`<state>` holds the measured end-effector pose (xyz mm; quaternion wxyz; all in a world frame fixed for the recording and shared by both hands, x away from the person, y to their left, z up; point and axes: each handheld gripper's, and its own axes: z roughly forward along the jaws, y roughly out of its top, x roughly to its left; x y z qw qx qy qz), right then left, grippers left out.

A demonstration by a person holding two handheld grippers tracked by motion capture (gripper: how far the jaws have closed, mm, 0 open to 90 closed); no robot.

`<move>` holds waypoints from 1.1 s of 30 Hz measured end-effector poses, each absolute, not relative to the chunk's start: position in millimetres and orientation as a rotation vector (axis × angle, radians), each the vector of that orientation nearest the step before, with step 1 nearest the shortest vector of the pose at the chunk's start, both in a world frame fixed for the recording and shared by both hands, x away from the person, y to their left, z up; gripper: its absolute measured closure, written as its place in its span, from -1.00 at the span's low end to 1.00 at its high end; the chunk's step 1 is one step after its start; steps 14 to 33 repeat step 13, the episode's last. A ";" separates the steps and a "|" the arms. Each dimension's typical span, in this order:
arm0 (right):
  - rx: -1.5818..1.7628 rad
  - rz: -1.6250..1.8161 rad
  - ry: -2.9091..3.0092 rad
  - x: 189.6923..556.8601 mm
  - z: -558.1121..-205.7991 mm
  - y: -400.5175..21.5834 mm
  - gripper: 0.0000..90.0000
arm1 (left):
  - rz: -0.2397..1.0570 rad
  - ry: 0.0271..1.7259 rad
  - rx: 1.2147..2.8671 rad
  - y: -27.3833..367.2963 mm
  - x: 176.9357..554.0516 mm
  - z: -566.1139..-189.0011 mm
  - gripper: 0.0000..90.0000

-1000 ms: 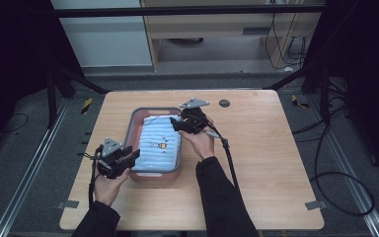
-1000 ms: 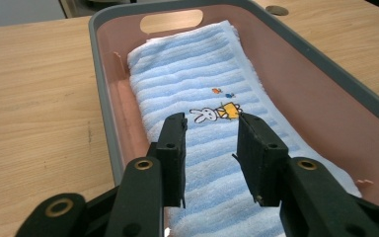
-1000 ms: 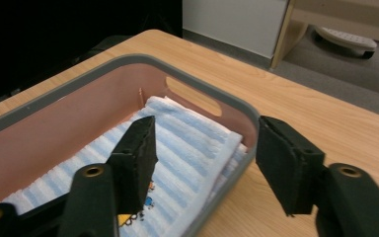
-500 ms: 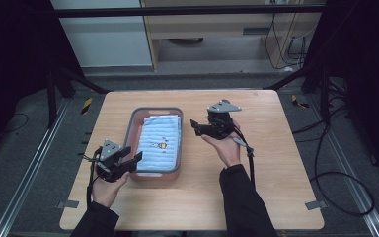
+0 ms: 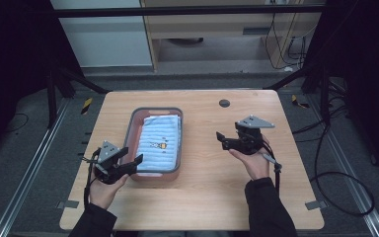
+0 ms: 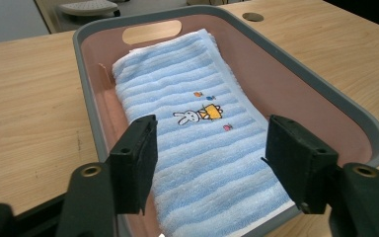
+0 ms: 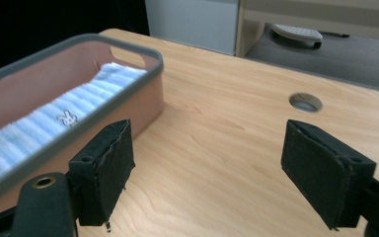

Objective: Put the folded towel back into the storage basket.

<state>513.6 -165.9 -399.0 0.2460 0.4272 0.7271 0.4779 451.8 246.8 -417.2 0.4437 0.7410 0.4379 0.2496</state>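
Towel's in – folded blue striped terry towel (image 5: 161, 139) lies in the pink grey-rimmed plastic tub (image 5: 136, 120); left gripper (image 5: 134, 163) and right gripper (image 5: 220, 138) have just been opening, both empty.

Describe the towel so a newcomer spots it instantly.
On the wooden table, left of centre, sits a pink tub with a grey rim. The towel lies folded flat inside it: pale blue stripes with a small embroidered rabbit, the one piece of cloth on the table.

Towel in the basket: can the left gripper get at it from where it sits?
Probably yes. The left gripper hangs open at the basket's near end, jaws spread over the folded towel. Nothing lies on the towel; only the low rim stands between.
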 end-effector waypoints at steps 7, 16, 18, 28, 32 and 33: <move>1.209 1.282 1.970 497.7 -414.6 -194.5 -0.58 | 0.631 1.075 1.853 248.4 450.2 -418.7 -0.26; 1.218 1.253 1.970 485.5 -429.6 -210.3 -0.58 | 0.635 1.071 1.857 251.8 449.7 -420.3 -0.28; 1.218 1.253 1.970 485.5 -429.6 -210.3 -0.58 | 0.635 1.071 1.857 251.8 449.7 -420.3 -0.28; 1.218 1.253 1.970 485.5 -429.6 -210.3 -0.58 | 0.635 1.071 1.857 251.8 449.7 -420.3 -0.28; 1.218 1.253 1.970 485.5 -429.6 -210.3 -0.58 | 0.635 1.071 1.857 251.8 449.7 -420.3 -0.28; 1.218 1.253 1.970 485.5 -429.6 -210.3 -0.58 | 0.635 1.071 1.857 251.8 449.7 -420.3 -0.28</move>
